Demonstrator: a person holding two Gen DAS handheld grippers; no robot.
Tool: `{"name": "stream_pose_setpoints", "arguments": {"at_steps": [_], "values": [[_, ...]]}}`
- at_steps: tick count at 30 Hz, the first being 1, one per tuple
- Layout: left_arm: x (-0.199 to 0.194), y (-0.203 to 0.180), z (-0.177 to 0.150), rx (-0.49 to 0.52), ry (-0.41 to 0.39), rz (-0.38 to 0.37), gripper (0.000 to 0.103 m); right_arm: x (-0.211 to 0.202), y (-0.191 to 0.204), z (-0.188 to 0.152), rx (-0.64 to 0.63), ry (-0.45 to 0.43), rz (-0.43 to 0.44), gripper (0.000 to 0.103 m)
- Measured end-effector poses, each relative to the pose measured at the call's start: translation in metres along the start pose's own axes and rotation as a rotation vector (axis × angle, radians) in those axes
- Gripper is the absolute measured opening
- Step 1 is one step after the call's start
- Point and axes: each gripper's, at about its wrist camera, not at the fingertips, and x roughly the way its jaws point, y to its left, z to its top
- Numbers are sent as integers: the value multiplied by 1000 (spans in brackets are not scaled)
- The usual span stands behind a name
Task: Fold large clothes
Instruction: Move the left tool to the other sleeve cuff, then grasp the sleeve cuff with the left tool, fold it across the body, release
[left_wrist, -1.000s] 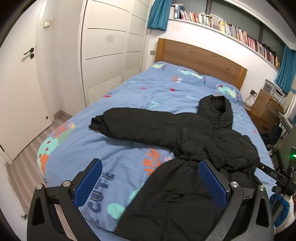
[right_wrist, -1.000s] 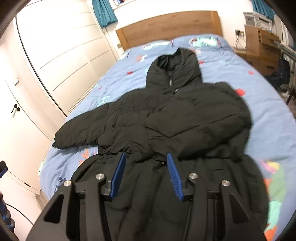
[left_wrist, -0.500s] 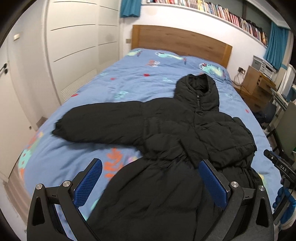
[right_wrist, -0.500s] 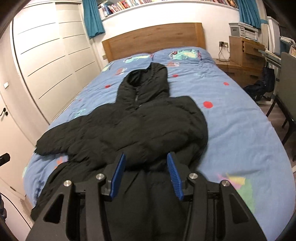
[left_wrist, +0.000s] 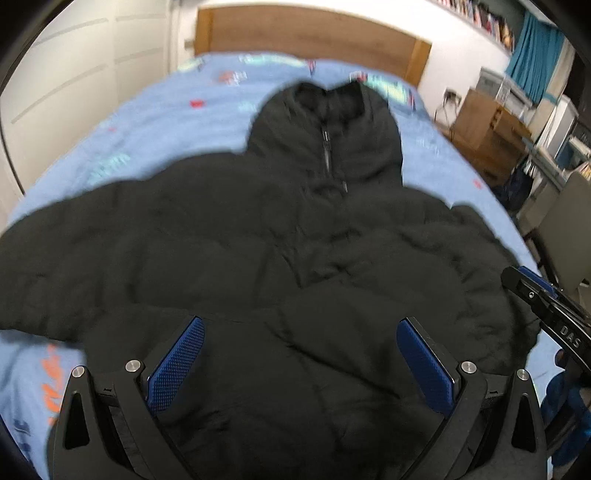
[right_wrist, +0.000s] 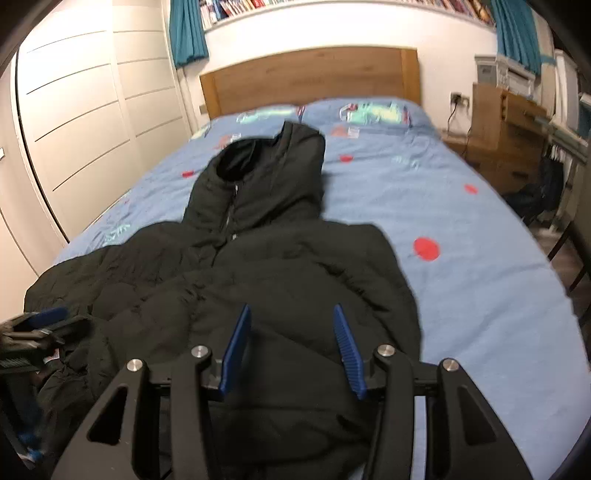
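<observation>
Both tongs hover over the lower half of the black coat (left_wrist: 280, 236), so the step in hand looks like the approach to a first grip: the left tongs (left_wrist: 301, 360) gape wide and empty, the right tongs (right_wrist: 291, 349) stand part open with nothing between them. Next, each needs to drop onto an edge and pinch cloth. The puffy, hooded coat lies front up on the blue bed (right_wrist: 461, 236), hood toward the headboard, one sleeve already folded across the chest
</observation>
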Motion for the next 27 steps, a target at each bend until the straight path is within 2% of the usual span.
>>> {"name": "stream_pose_setpoints", "arguments": {"at_steps": [5,11,17,20,24,27], "values": [[37,8,-12,41,82,86,103,27,-8,-7,-12,97,-2,45],[32,26,-11,81,119,122,103,38,-38,-15,20,187,-80,45],[4,60,-4,64,148,195,102,27,-51,-8,47,269,-203,45],[-15,80,4,29,142,195,102,14,-48,-1,65,280,-238,45],[-43,113,13,-10,108,202,102,-8,-31,12,86,274,-242,45],[-58,148,13,-77,131,192,102,-21,-10,20,83,271,-233,45]]}}
